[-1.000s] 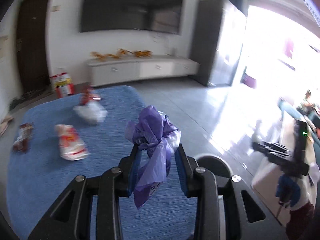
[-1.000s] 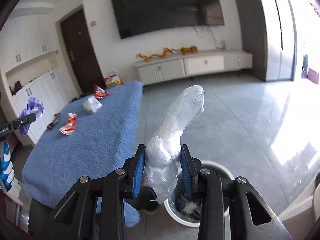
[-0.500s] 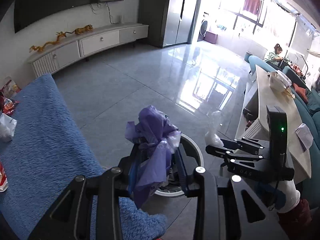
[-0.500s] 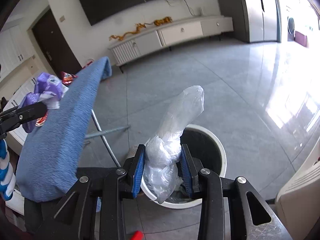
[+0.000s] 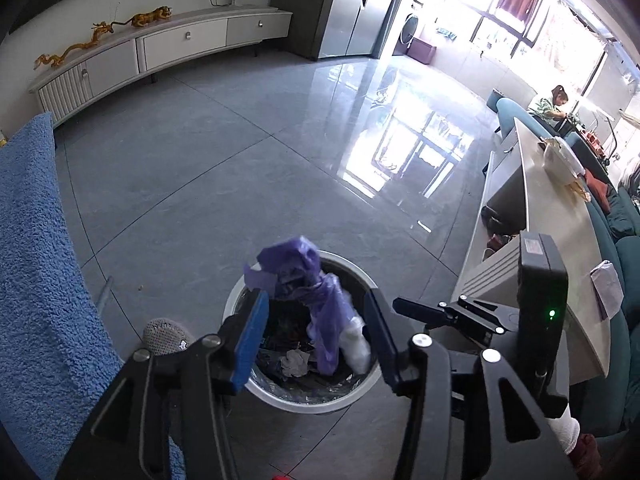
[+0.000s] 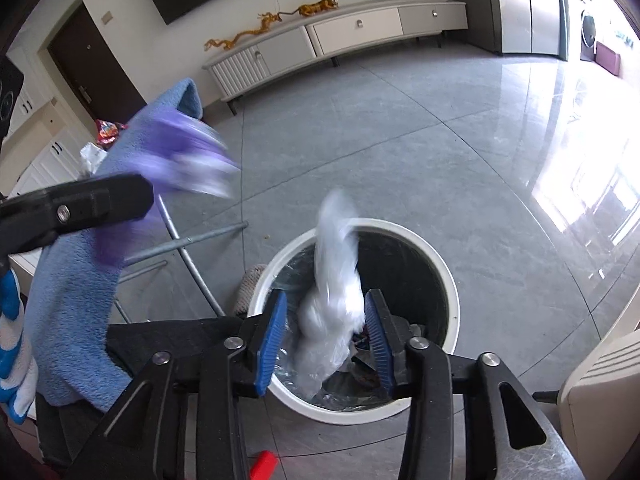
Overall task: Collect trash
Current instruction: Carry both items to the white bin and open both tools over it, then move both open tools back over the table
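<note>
A: How does the left hand-held gripper [image 5: 316, 336] stand?

B: Released. Its jaws are wide apart, and the purple bag [image 5: 308, 280] hangs loose between them, touching neither pad as far as I can tell. It is right over the bin [image 5: 236, 292].

A: And the right hand-held gripper [image 6: 326, 336]?

B: Also spread wide. The clear bag [image 6: 336, 288] is a blur between the jaws, its lower end already inside the rim.

A: How would these bags handle?

B: I judge both very light, soft and crumpled. The film is slippery, so a pinch on the bunched, knotted middle would hold best. A loose tail would slide out. Nothing here is fragile.

A: Could they miss?

B: The purple bag's top reaches the rim at 12 o'clock, so it could drape over the edge. The bin already holds crumpled trash under a liner.

A: What lies around the bin?

B: A grey knit shoe [image 5: 164, 332] is just beside it at 9 o'clock. Beyond that, the desk [image 5: 32, 260] under a blue cloth, with its metal legs [image 6: 188, 256] near the bin. More wrappers [image 6: 106, 128] lie at the desk's far end, at 10 o'clock in the right view. A small red thing [image 6: 264, 464] lies on the floor at 6 o'clock.

A: Anything in the way?

B: The two tools are close together over one opening; they could knock each other.
</note>
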Action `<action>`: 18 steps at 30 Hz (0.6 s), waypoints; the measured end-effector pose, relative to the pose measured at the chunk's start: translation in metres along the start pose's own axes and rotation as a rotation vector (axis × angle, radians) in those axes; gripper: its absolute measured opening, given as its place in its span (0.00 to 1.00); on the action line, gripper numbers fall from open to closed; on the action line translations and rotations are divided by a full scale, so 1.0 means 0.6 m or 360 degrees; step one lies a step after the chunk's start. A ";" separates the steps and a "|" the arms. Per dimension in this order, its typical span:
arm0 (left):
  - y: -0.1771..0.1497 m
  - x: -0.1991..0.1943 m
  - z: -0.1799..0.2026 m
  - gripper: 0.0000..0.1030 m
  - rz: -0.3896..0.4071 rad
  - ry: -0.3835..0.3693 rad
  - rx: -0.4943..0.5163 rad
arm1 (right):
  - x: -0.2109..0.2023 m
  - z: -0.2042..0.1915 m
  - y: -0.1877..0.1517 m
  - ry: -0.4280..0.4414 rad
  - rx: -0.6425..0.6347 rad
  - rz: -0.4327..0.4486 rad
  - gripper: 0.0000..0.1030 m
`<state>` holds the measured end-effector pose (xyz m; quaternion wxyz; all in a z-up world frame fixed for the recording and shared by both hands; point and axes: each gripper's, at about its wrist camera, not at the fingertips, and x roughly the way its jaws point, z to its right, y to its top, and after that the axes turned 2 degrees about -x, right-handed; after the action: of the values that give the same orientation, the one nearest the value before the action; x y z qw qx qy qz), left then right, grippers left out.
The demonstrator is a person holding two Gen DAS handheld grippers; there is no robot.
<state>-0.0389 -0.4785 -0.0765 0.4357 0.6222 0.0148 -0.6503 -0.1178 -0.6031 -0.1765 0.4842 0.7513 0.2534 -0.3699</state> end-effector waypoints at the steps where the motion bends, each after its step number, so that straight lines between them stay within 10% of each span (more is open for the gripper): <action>1: 0.001 0.001 -0.002 0.52 -0.0002 -0.0013 -0.0009 | 0.001 0.003 -0.002 -0.0007 0.0006 -0.0006 0.44; 18: -0.037 -0.141 -0.036 0.52 0.0408 0.0142 0.0000 | -0.087 -0.007 0.008 -0.0053 0.0041 0.0178 0.57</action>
<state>-0.0475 -0.4062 -0.0235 0.5140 0.6472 -0.0455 -0.5611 -0.1444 -0.6022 -0.1310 0.4986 0.7642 0.1982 -0.3579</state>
